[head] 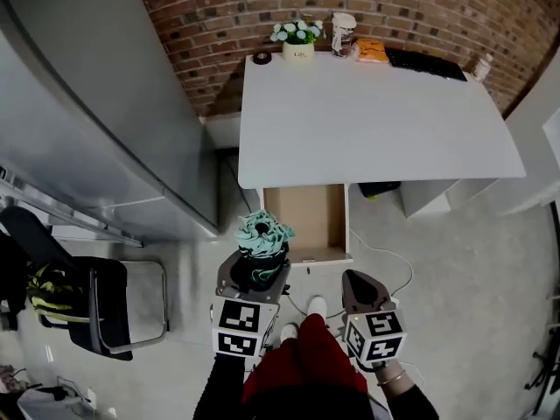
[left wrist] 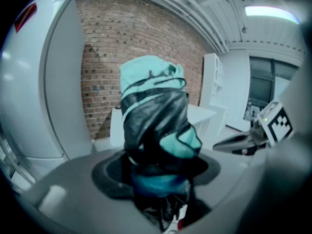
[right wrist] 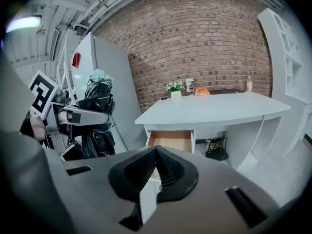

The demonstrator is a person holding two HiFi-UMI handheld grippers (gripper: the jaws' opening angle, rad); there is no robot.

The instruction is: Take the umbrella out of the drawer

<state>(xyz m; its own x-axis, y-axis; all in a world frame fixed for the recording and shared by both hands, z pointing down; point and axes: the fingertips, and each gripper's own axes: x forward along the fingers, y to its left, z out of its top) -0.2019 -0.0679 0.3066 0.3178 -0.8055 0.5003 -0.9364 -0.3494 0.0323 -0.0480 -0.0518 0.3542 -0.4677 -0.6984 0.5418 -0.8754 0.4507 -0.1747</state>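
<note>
A folded teal and black umbrella (head: 262, 237) (left wrist: 157, 126) stands upright between the jaws of my left gripper (head: 259, 268) (left wrist: 161, 182), which is shut on its lower part. It is held in the air in front of the open drawer (head: 306, 254), apart from it. The drawer hangs under the white table (head: 376, 121) and shows a bare wooden bottom (right wrist: 171, 141). My right gripper (head: 360, 285) (right wrist: 156, 155) is beside the left one, shut, its pads together with nothing between them. In the right gripper view the umbrella (right wrist: 96, 101) shows at left.
At the table's far edge stand a flower pot (head: 298, 40), a cup (head: 343, 33), an orange packet (head: 372, 51), a black keyboard (head: 426, 62) and a bottle (head: 481, 66). A large grey cabinet (head: 96, 121) rises at left, a black chair (head: 96, 309) below it.
</note>
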